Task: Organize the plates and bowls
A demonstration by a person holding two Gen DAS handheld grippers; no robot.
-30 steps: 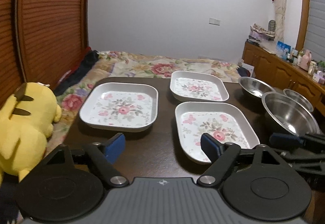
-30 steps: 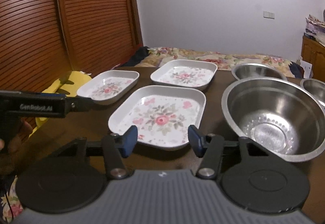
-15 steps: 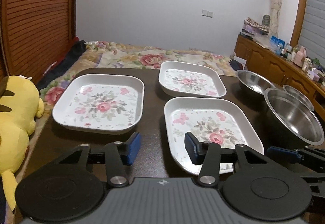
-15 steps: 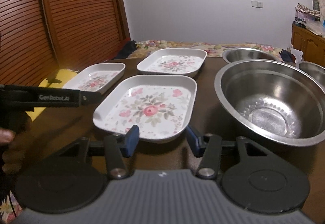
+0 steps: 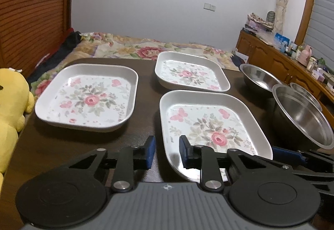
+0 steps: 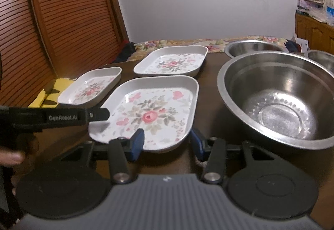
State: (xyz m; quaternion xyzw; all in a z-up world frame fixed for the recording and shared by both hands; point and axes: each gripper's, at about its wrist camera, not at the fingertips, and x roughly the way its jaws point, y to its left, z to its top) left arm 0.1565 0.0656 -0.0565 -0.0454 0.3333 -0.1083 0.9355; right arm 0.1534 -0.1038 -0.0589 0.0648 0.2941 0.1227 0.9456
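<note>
Three white floral plates lie on the dark table: a near plate (image 5: 208, 125) (image 6: 154, 111), a left plate (image 5: 89, 98) (image 6: 91, 87) and a far plate (image 5: 190, 72) (image 6: 173, 61). To their right stand three steel bowls: large (image 5: 302, 117) (image 6: 279, 100), medium (image 5: 258, 77) (image 6: 252, 47) and small (image 5: 304, 92) (image 6: 321, 58). My left gripper (image 5: 167, 152) is open but narrow, straddling the near plate's front-left rim. My right gripper (image 6: 167, 142) is open, with that plate's front-right corner between its fingers.
A yellow plush toy (image 5: 12, 104) sits off the table's left edge. Behind the table is a bed with a floral cover (image 5: 135, 48). A wooden cabinet (image 5: 281, 63) with clutter runs along the right. A hand (image 6: 10, 157) holds the left gripper.
Both grippers have moved forward onto the near plate. The left gripper's fingers have narrowed a lot, from wide apart to a small gap around the rim.
</note>
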